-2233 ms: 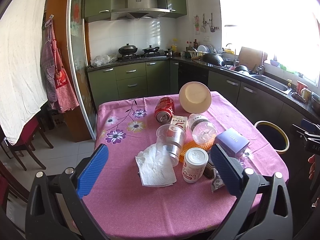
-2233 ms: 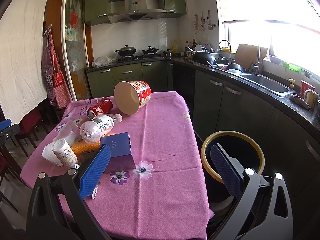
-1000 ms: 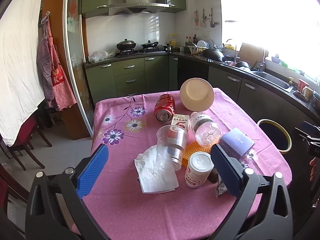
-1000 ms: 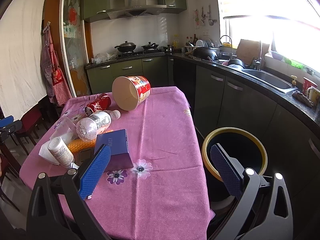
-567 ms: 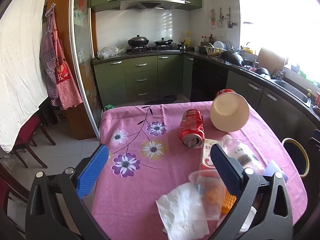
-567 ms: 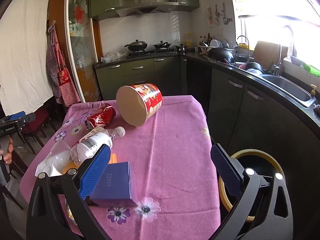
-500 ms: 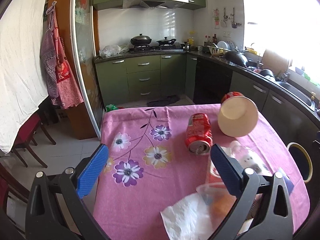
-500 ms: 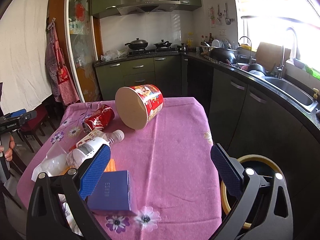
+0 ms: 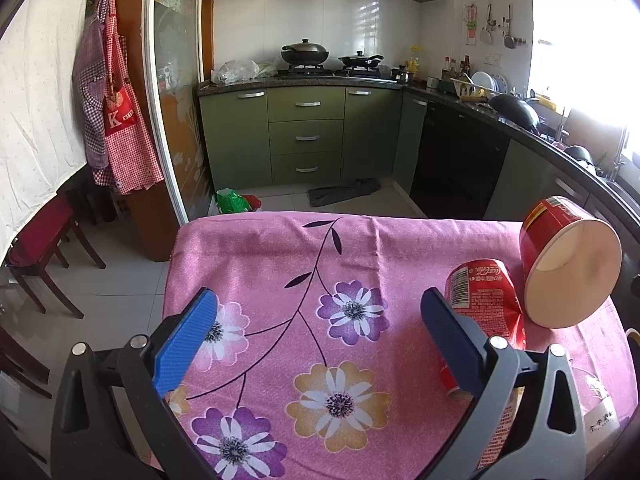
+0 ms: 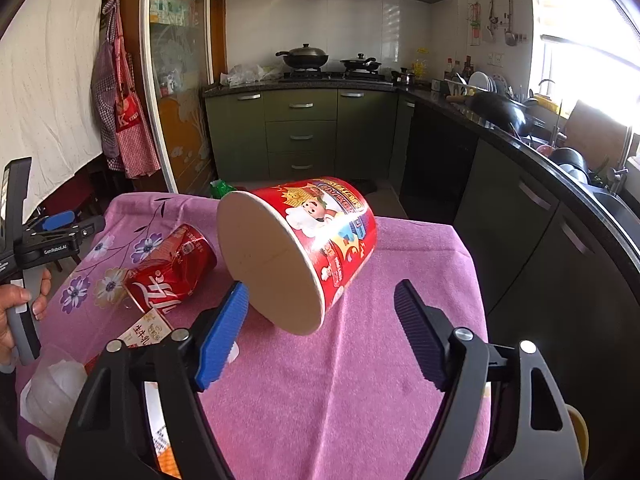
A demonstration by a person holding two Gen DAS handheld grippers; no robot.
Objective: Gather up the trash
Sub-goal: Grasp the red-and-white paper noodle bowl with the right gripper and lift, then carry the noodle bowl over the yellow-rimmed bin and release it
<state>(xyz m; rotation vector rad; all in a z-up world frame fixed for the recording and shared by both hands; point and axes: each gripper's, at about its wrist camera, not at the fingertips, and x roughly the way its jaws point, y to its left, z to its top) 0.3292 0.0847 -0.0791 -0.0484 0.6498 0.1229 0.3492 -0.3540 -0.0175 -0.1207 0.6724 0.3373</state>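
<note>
Trash is seen strewn over a pink flowered tablecloth (image 10: 360,392) in a green-cabinet kitchen. A red noodle cup (image 10: 304,248) lies on its side near the table's far edge, its pale mouth turned toward the cameras, and a dented red can (image 10: 172,276) lies just beside it. Nearer, a small carton (image 10: 146,330) and a clear plastic cup (image 10: 52,388) are seen at the left edge of the right wrist view. The right gripper (image 10: 320,332) is held before the noodle cup with its jaws closing, and nothing is yet pressed between the blue pads. The left gripper (image 9: 316,336) is spread wide and empty over the flowered cloth, the can just past its right finger. A hand (image 10: 16,312) is seen on that gripper's handle.
</note>
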